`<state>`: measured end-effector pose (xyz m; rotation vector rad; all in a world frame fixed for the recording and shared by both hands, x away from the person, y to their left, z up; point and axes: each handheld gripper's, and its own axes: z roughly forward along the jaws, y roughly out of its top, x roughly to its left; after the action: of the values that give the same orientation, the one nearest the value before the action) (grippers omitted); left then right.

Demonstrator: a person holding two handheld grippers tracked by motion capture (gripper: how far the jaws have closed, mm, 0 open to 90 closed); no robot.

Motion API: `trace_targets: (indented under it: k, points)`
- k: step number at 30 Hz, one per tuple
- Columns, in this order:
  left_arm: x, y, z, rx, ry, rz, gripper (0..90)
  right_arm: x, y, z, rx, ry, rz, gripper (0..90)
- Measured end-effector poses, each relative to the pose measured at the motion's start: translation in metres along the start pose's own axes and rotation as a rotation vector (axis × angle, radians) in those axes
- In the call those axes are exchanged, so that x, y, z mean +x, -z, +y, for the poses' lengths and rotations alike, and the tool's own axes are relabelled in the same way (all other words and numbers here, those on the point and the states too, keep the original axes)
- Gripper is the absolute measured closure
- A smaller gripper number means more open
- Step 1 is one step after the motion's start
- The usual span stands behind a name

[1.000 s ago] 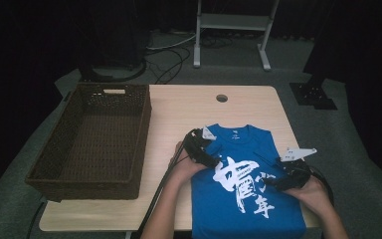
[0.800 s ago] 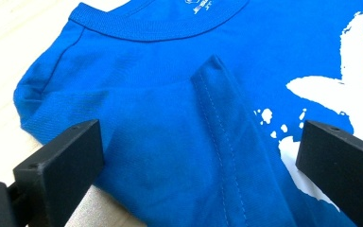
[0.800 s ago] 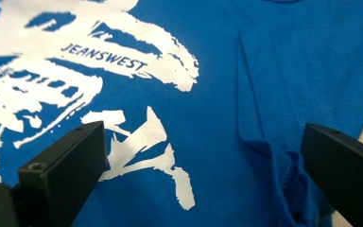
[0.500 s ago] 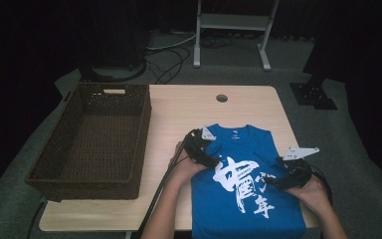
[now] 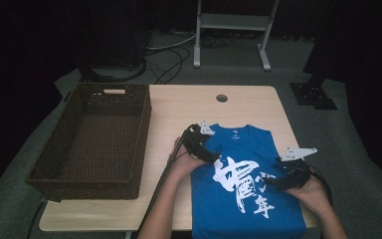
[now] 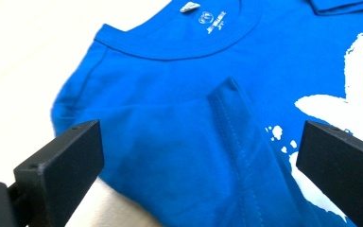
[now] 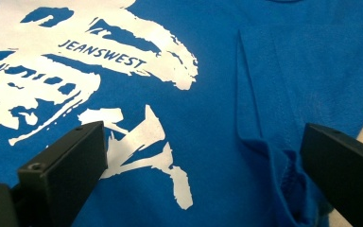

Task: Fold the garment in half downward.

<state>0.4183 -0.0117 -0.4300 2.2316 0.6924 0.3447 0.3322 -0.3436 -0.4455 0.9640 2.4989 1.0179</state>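
On the pale wooden worktop (image 5: 179, 109) lies a flat blue cotton T-shirt with white print (image 5: 243, 199), right of the dark woven rectangular basket (image 5: 97, 139). Left tongs (image 5: 214, 158) and right tongs (image 5: 271, 181) rest over the shirt, jaws spread wide, holding nothing.

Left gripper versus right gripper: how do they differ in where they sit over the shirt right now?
The left gripper hovers over the blue T-shirt near its collar and folded-in sleeve, at the shirt's left edge; the right gripper sits lower, by the right edge, beside the white print and the other folded sleeve. Both have their jaws wide open, gripping nothing.
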Motion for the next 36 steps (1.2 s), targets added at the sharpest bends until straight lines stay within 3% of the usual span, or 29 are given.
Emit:
trace_targets:
  k: [15, 27, 36]
  points:
    - [0.021, 0.008, 0.012, -0.044, 0.019, 0.009, 1.0, 0.0, 0.0, 0.0, -0.001, 0.005, -0.001, 1.7]
    - [0.042, 0.01, 0.02, -0.06, 0.013, 0.045, 1.0, 0.0, 0.0, 0.0, -0.002, 0.006, -0.002, 1.8]
    - [0.063, 0.009, 0.017, -0.085, 0.029, 0.057, 0.9, 0.0, 0.0, 0.0, -0.001, 0.005, -0.002, 1.7]
